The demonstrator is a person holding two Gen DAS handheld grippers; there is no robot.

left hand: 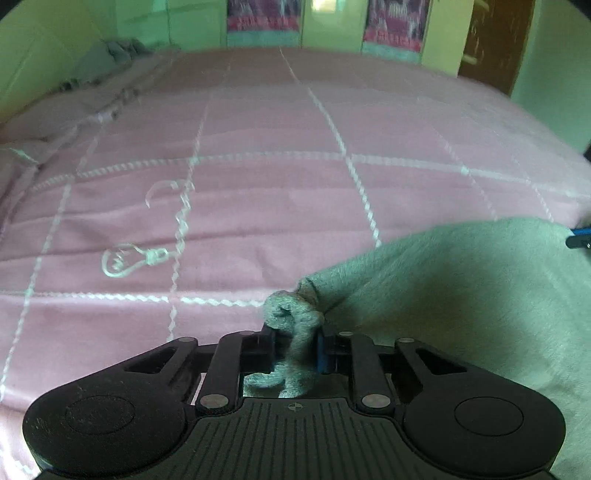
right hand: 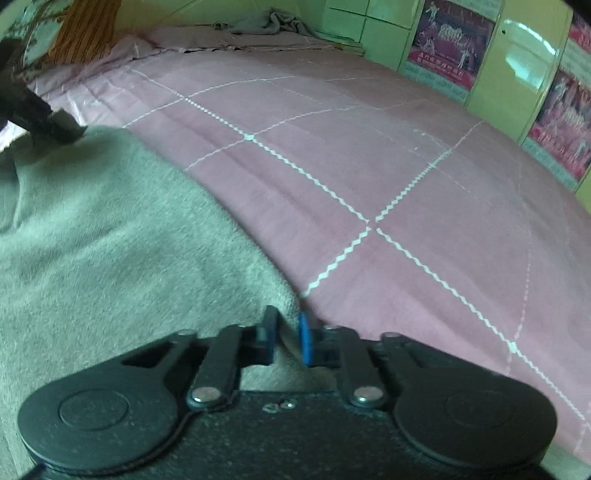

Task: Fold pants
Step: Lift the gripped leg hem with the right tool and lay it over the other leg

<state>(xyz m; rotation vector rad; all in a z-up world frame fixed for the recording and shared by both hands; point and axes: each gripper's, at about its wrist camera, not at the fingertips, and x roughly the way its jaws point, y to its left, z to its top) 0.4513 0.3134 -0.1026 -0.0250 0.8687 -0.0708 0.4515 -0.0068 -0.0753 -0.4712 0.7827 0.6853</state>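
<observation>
Grey fleece pants lie on a pink bed. In the left wrist view my left gripper is shut on a bunched corner of the pants, with cloth hanging between the jaws. The right gripper's tip shows at the far right edge of the cloth. In the right wrist view the pants fill the left side, and my right gripper is shut on their edge. The left gripper shows at the upper left, touching the far end of the cloth.
The pink bedspread with white zigzag grid lines and a light-bulb drawing covers the bed. A grey heap of cloth and pillows lie at the head. Green cabinets with posters and a brown door stand behind.
</observation>
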